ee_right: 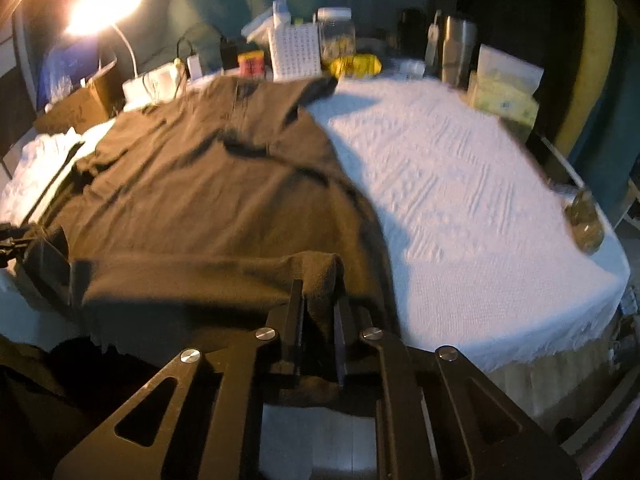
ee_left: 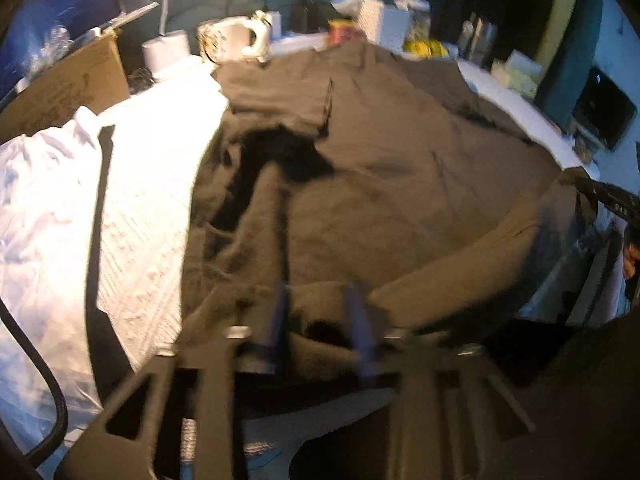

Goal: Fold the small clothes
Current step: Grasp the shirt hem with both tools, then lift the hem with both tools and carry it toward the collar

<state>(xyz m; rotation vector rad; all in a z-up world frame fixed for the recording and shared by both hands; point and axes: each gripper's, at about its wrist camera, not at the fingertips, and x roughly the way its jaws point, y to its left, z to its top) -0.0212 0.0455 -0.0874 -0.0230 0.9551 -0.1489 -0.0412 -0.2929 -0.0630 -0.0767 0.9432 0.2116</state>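
**Both tongs pinching the near hem of the dark shirt**

Left wrist view: the left tongs [ee_left: 320, 320] are pressed onto the near hem of the dark shirt [ee_left: 380, 152], cloth bunched between the blurred fingers. The shirt lies spread over the white cloth on the counter [ee_left: 160, 168], reaching toward 12 o'clock. At 9 o'clock sits a crumpled white garment [ee_left: 44, 208], with a cardboard box [ee_left: 68, 84] at 10 o'clock. A paper roll [ee_left: 166, 50] and a yellow packet [ee_left: 426, 48] crowd the far edge, just beyond the shirt's top. At 3 o'clock the right tongs [ee_left: 600, 196] hold the hem's other corner.

Right wrist view: the right tongs [ee_right: 320, 312] pinch a folded lump of the dark shirt [ee_right: 208, 168] at the near hem. The shirt fills the left half of the counter [ee_right: 460, 184]. A lit lamp [ee_right: 100, 4] glares at 10 o'clock; a clear jar [ee_right: 337, 36] and a steel tumbler [ee_right: 456, 48] stand at 12 to 1 o'clock, and a small glass jar [ee_right: 586, 220] at 3 o'clock. The left tongs [ee_right: 24, 240] grip the hem at 9 o'clock.
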